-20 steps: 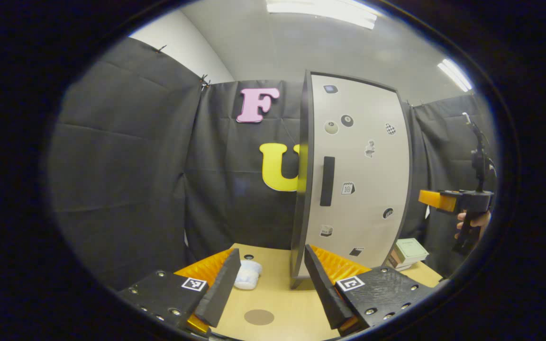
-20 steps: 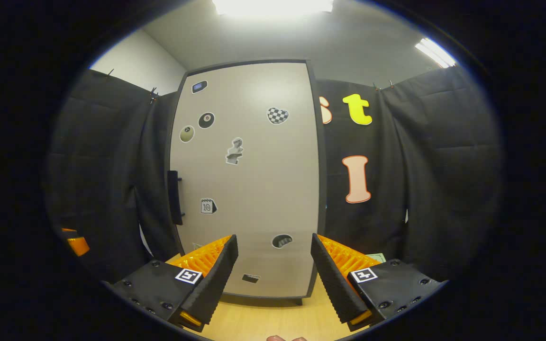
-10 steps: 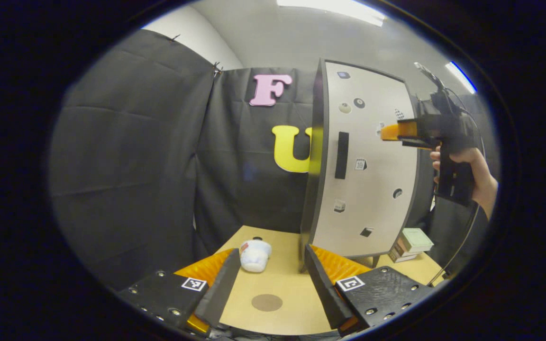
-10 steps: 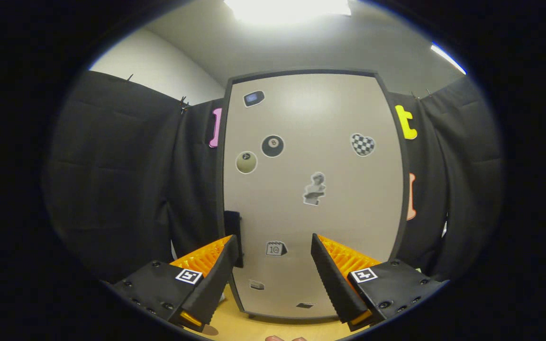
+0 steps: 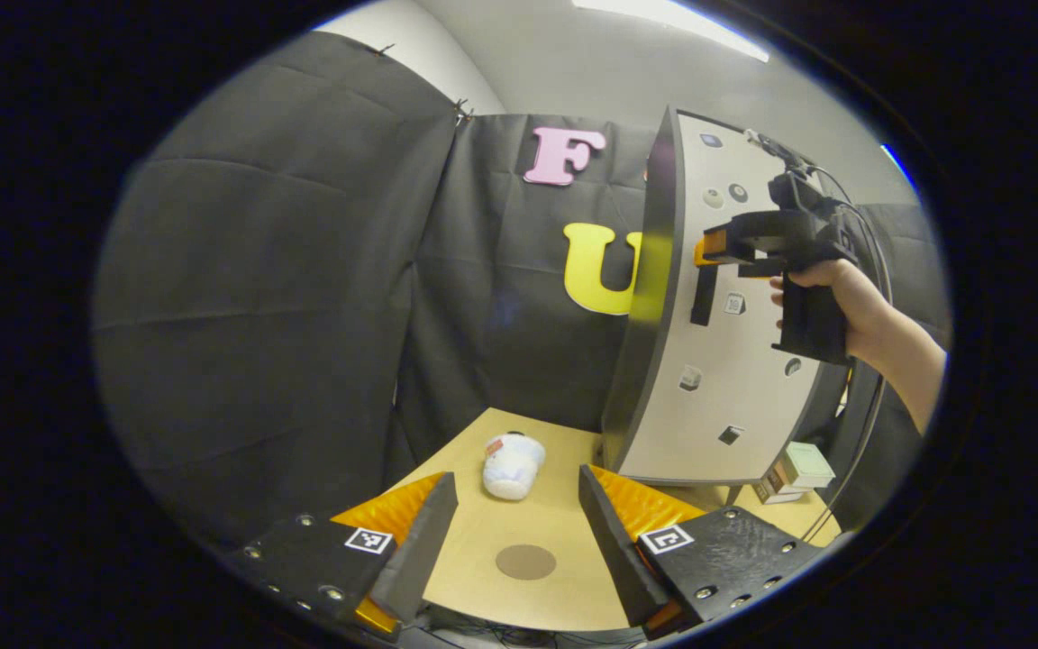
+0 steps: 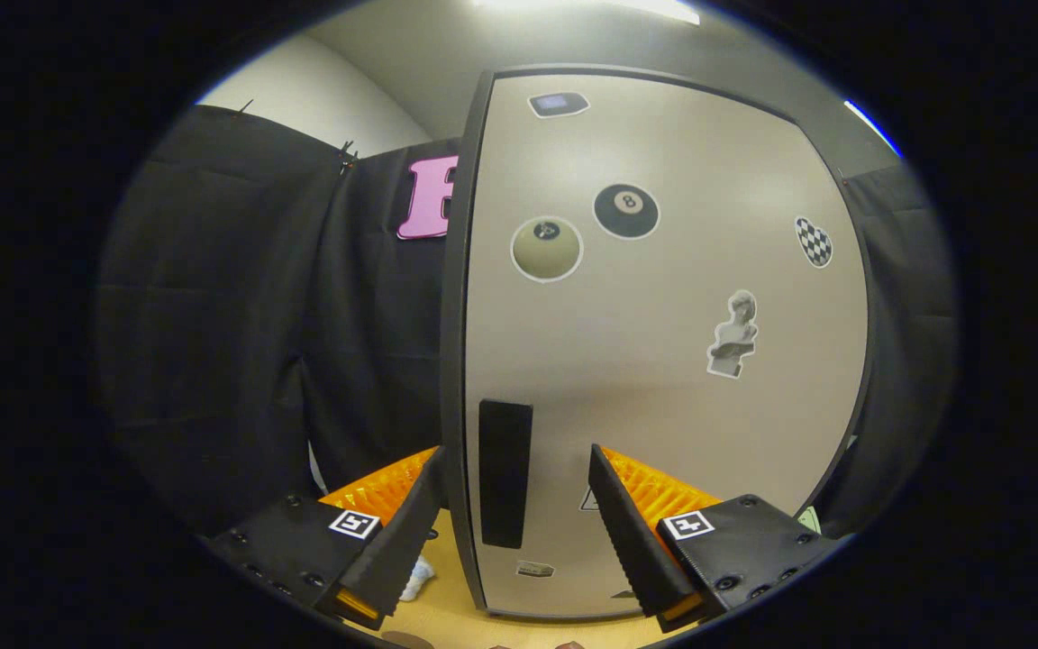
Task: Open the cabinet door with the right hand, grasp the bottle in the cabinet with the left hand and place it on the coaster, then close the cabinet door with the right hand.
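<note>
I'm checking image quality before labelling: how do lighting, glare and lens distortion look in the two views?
Left gripper view: even light, sharp; fisheye bows the cabinet door edges; a ceiling light strip is bright but not blown out. Right gripper view: a soft glare patch lies high on the door, its edges curve strongly, and the handle stays crisp.

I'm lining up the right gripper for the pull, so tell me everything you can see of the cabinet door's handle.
The handle is a plain black vertical bar, matte, mounted near the left edge of the pale, sticker-dotted cabinet door, about mid-height. In the right gripper view it stands between the open fingers of the right gripper, nearer the left one; contact cannot be told. In the left gripper view the handle sits just beyond those fingers. The door looks shut.
</note>
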`<state>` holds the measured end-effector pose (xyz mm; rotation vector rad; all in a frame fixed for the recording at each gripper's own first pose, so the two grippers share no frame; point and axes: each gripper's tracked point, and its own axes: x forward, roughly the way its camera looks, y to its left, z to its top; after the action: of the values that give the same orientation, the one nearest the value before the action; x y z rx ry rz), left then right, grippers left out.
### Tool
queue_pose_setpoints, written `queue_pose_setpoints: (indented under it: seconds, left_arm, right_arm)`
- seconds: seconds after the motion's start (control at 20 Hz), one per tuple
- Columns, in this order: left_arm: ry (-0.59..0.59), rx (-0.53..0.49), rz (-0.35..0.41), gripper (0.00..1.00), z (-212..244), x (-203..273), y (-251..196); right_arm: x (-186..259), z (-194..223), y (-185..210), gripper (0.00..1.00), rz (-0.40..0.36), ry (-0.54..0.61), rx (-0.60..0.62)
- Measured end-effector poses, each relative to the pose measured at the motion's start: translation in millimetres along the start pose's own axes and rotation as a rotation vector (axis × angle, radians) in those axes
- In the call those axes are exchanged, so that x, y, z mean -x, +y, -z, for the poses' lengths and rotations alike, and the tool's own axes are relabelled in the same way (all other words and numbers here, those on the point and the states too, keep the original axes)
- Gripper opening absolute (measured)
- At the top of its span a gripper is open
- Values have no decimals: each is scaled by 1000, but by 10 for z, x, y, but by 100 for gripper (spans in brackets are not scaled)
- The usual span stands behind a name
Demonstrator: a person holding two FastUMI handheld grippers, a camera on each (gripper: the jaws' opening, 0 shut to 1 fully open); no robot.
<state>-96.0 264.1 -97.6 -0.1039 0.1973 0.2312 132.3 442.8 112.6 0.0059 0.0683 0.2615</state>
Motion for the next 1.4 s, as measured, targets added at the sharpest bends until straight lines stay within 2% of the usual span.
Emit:
queue_pose_setpoints:
  seconds: [0.1, 0.15, 0.2, 0.25, 0.3, 0.35, 0.45, 0.65, 0.7, 0.9, 1.05, 1.2, 1.25, 1.3, 1.4]
  left_arm:
    - [7, 19, -23, 84, 51, 18, 113]
    - [10, 31, -33, 84, 67, 20, 155]
    - [13, 42, -43, 84, 91, 58, 262]
    - [15, 52, -52, 83, 103, 71, 344]
    - [17, 59, -60, 84, 119, 37, 424]
    - [17, 62, -67, 82, 113, 35, 480]
    - [14, 65, -72, 82, 114, 44, 542]
    - [11, 62, -68, 82, 116, 84, 598]
    - [10, 60, -67, 82, 119, 78, 606]
    - [8, 43, -62, 82, 111, 92, 628]
    - [9, 34, -47, 82, 80, 85, 605]
    - [7, 25, -22, 82, 75, 20, 524]
    - [7, 23, -11, 84, 60, -8, 486]
    - [6, 20, 0, 82, 42, -27, 440]
    - [2, 12, 24, 82, 1, -25, 336]
  right_arm:
    - [-87, 61, 38, 94, 12, 25, -14]
    - [-128, 69, 55, 80, 23, 28, -15]
    - [-161, 87, 64, 74, 35, 33, -12]
    - [-196, 112, 95, 70, 36, 43, -14]
    - [-233, 156, 125, 70, 39, 64, -18]
    - [-231, 176, 107, 52, 63, 74, -22]
    - [-247, 180, 90, 38, 83, 75, -34]
    - [-245, 196, 80, 35, 96, 99, -73]
    - [-256, 182, 79, 30, 98, 95, -73]
    - [-255, 191, 94, 26, 70, 87, -49]
    - [-230, 210, 103, 12, 19, 92, -37]
    - [-173, 214, 115, 11, -19, 102, -19]
    - [-137, 215, 119, 7, -26, 103, -9]
    - [-83, 215, 126, 10, -35, 103, -2]
    - [30, 196, 151, 10, -64, 101, 8]
